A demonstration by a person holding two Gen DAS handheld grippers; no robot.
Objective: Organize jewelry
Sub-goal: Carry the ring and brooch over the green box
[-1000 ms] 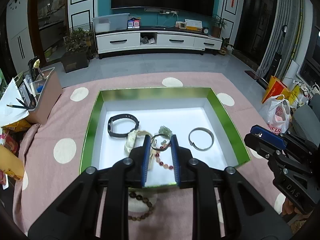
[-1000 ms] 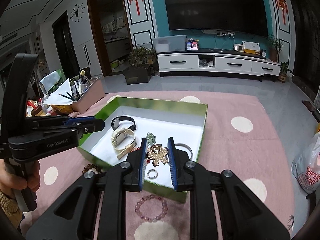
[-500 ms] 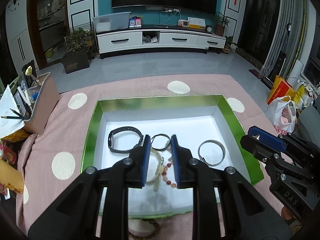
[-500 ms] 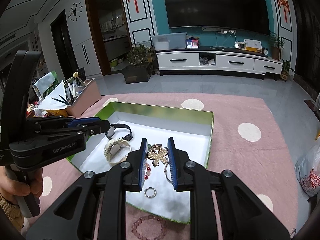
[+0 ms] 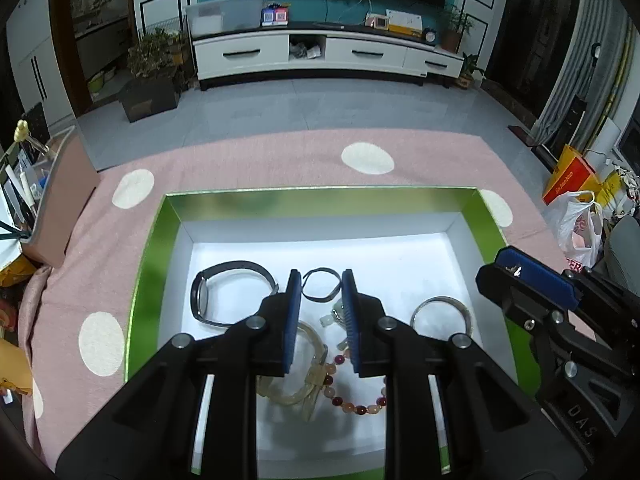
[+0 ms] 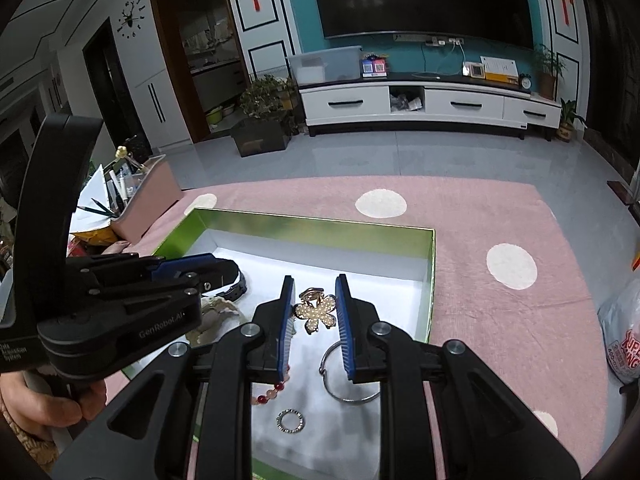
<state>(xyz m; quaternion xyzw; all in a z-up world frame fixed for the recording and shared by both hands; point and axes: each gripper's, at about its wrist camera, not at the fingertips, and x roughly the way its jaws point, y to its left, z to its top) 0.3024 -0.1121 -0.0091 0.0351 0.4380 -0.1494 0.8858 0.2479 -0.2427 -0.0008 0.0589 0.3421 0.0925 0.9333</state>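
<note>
Gold flower clip (image 6: 316,312) pinched in my right claw (image 6: 313,312); left claw (image 5: 319,300) spread; releasing at 12 o'clock risks tangling the bead bracelet (image 5: 352,396).

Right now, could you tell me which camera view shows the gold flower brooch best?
The right wrist view: the flower brooch sits clearly between the right gripper jaws. The left wrist view shows that gripper from the side, the brooch hidden.

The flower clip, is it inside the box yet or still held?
Held: the flower clip sits pinched in the right gripper, above the box.
</note>
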